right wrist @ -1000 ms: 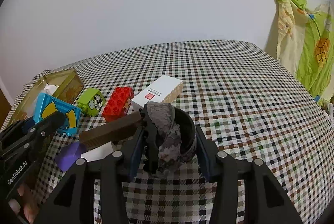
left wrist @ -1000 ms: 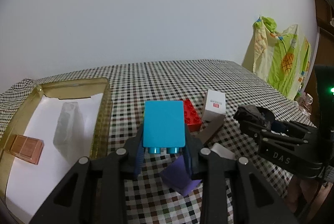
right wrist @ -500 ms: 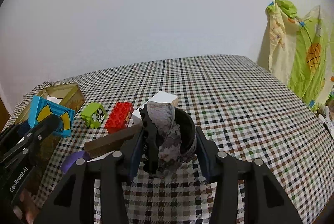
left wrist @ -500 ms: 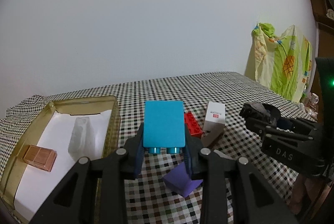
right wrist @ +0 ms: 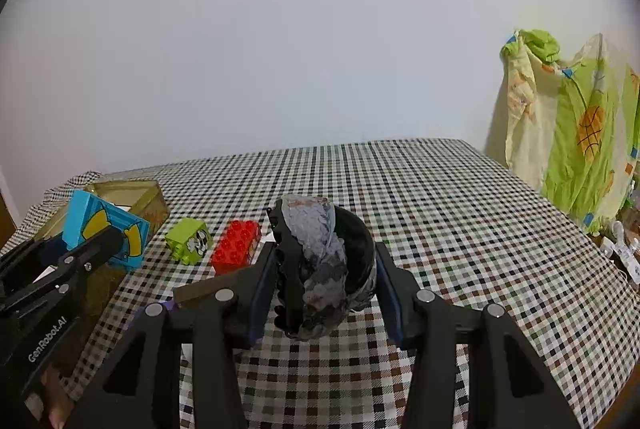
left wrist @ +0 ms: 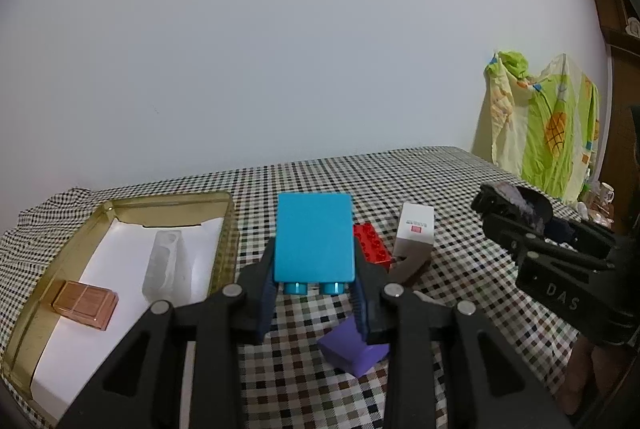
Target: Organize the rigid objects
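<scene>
Both jaws grip: my left gripper (left wrist: 316, 289) clamps the blue block (left wrist: 314, 243), my right gripper (right wrist: 326, 285) the rock (right wrist: 320, 261).

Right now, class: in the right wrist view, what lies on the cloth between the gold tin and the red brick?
A lime-green toy block sits between the gold tin and the red brick, shown only in the right wrist view.

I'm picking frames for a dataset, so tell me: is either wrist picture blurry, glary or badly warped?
Left wrist view: sharp on the blue block in the left gripper; fisheye bends the tin and darkens the corners; flat light, no glare. Right wrist view: the dark rock in the right gripper is sharp; the table edge curves, corners vignetted.
</scene>
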A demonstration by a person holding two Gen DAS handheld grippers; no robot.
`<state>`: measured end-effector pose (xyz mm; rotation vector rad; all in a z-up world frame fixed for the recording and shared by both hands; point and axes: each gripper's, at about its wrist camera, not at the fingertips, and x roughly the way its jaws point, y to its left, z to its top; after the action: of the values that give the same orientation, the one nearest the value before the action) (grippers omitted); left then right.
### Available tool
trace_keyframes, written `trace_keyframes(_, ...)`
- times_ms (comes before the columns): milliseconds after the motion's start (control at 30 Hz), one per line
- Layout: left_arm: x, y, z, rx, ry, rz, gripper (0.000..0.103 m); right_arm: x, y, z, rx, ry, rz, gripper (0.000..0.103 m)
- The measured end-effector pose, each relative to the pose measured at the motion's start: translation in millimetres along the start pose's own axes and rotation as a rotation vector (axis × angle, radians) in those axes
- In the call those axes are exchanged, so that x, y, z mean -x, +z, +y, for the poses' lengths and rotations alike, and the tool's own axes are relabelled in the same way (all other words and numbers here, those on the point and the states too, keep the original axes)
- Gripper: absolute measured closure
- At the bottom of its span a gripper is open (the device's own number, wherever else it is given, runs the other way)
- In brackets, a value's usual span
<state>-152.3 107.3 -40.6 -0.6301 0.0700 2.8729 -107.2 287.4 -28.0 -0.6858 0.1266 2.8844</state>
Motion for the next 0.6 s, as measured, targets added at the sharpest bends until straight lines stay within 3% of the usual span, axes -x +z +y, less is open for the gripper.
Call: trace_keyframes(600,11.2,-1.8,2.9,0.004,0.018,-0.043,0.073,22.1,-2.2,7.7,0.002,0.031,-0.148,0.054)
